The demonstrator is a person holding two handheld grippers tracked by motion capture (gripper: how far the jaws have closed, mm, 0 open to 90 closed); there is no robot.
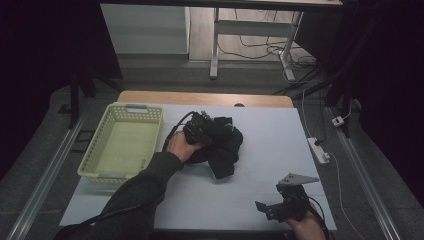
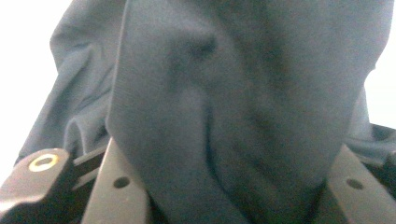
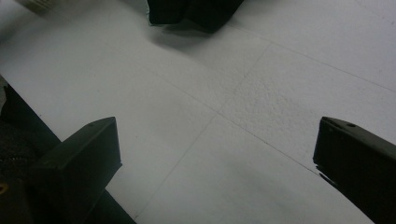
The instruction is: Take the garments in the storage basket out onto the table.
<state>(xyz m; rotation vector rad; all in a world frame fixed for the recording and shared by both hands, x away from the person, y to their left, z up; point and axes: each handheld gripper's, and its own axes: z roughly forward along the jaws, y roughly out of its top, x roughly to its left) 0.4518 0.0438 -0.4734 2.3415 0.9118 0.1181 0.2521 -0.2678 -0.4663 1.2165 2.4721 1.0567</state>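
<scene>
A person's left hand-held gripper presses into a crumpled dark garment lying near the middle of the white worktop, just right of an empty pale-yellow basket at the left edge. In the left gripper view the cloth fills the gap between the two jaws, bunched deep into the throat; the jaws stand narrowly apart, and whether the pads actually pinch the fabric cannot be told. The right hand-held gripper waits at the near right corner of the worktop, well apart from the garment, its jaws spread wide over bare surface with nothing between them, as the right gripper view confirms; the garment's near edge shows at the far side of that view. The work in hand appears to be taking hold of the garment, perhaps to carry it to the basket. To do it well, the left hand-held gripper should gather a thick fold rather than a single loose layer, close firmly before lifting, and rise straight so trailing cloth clears the basket's rim instead of dragging across it.
</scene>
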